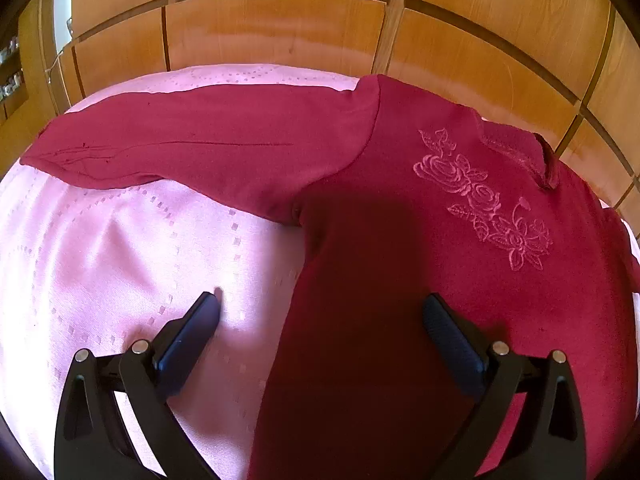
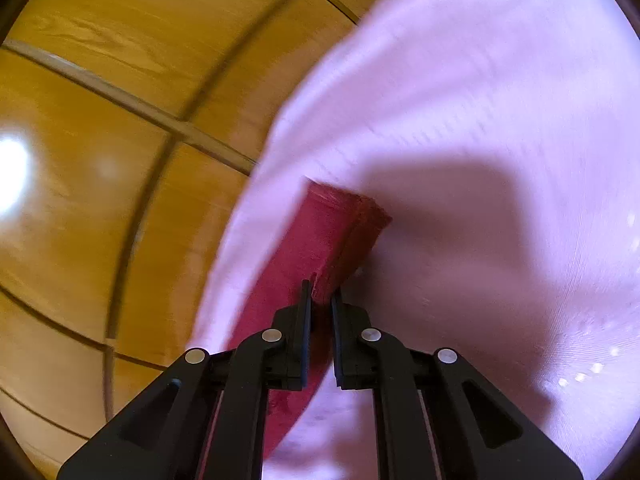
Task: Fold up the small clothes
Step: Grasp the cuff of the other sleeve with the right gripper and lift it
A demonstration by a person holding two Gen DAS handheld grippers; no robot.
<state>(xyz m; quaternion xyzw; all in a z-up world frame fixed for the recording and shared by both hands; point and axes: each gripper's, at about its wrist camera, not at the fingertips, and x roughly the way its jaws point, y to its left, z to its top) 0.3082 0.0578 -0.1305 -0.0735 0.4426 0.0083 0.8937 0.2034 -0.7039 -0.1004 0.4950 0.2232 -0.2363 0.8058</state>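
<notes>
Maroon top (image 1: 420,200) — pink rose embroidery (image 1: 484,200)

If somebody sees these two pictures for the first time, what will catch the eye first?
First, the dark red top, spread flat on the pink cloth, with a rose pattern on its chest. Then the right gripper, shut on a red cuff, while the left gripper stands open above the top's side edge.

Red top (image 1: 400,200) flat on pink cloth (image 1: 120,248)
</notes>
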